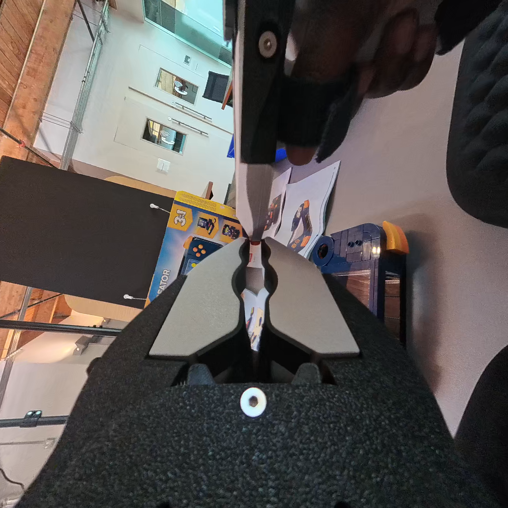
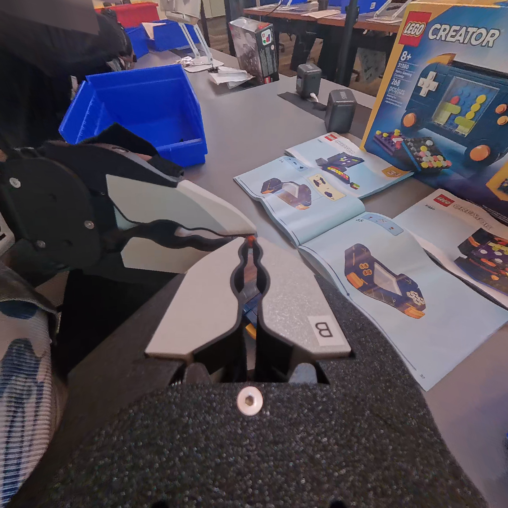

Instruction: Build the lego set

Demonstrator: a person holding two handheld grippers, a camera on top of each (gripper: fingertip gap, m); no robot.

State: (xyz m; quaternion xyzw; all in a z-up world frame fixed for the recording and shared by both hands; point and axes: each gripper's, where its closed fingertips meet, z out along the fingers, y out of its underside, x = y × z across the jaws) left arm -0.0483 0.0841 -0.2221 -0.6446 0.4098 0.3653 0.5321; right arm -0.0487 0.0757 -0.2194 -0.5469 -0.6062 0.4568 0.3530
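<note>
A tiny orange-red piece (image 1: 255, 242) sits pinched where both grippers' tips meet, above the table; it also shows in the right wrist view (image 2: 250, 238). My left gripper (image 1: 254, 244) is shut on it, jaws almost touching. My right gripper (image 2: 250, 239) is shut on the same piece; it comes in from the top of the left wrist view (image 1: 254, 233). The left gripper (image 2: 247, 234) reaches in from the left of the right wrist view. The dark blue console model (image 1: 357, 255) with an orange corner stands on the grey table (image 1: 439, 275); part of it shows between the right fingers (image 2: 250, 306).
An open instruction booklet (image 2: 357, 247) lies on the table, with a second booklet (image 2: 467, 228) to its right. The set's box (image 2: 439, 82) stands at the back right. A blue bin (image 2: 143, 110) stands at the back left. Two small grey blocks (image 2: 339, 110) stand behind the booklet. The grippers are tip to tip, or close to it.
</note>
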